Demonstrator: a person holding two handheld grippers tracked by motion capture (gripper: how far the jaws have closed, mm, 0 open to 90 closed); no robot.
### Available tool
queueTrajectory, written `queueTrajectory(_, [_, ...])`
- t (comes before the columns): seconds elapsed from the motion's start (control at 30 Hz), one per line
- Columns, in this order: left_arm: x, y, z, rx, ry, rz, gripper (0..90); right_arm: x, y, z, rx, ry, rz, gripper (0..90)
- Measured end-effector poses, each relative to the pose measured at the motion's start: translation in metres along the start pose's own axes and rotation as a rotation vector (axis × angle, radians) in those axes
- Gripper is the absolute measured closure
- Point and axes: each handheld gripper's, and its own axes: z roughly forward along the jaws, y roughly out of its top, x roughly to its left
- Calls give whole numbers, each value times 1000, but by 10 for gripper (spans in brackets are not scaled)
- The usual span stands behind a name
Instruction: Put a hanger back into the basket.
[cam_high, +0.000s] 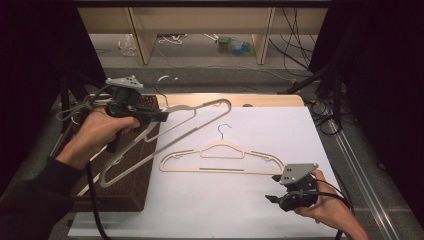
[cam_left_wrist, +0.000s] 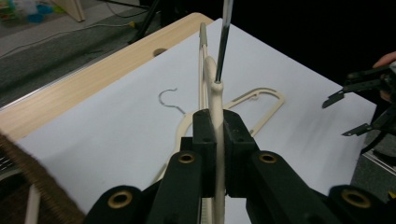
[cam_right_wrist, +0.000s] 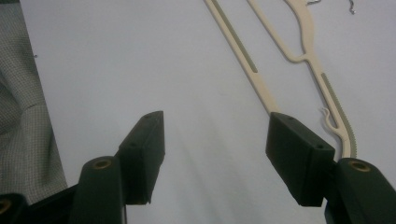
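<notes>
- While the wicker basket (cam_high: 131, 165) sits at the table's left edge, the lifted hanger (cam_high: 165, 135) hangs tilted above it, clamped near its neck by the left gripper (cam_high: 159, 116).
- It looks light, stiff, thin and likely to swing; the neck seems the steadiest hold.
- The second hanger (cam_high: 222, 159) lies flat on the white sheet (cam_high: 240, 210).
- The right gripper (cam_high: 272, 199) hovers empty, jaws apart.

Black hand-held gripper (cam_high: 165, 116) bodies — grey three-cornered plates, brass-ringed pivots, trailing black cables, dark sleeve (cam_high: 30, 200).

The 2 hangers (cam_high: 220, 157) are smooth cream plastic with metal hooks, the basket (cam_high: 131, 165) rough brown wicker.
</notes>
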Motion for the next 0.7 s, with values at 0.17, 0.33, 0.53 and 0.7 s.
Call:
queueTrajectory(0.17, [23, -12, -23, -11, 54, -30, 854, 2, -3, 1, 0, 3, 1, 381])
queueTrajectory(0.33, [46, -23, -50, -56, 104, -73, 854, 5, -7, 2, -2, 1, 15, 359])
queueTrajectory(0.53, [66, -31, -72, -80, 157, -99, 854, 8, -12, 1, -5, -4, 28, 343])
queueTrajectory(0.7, [79, -40, -81, -78, 186, -109, 854, 10, -18, 1, 1, 4, 38, 343])
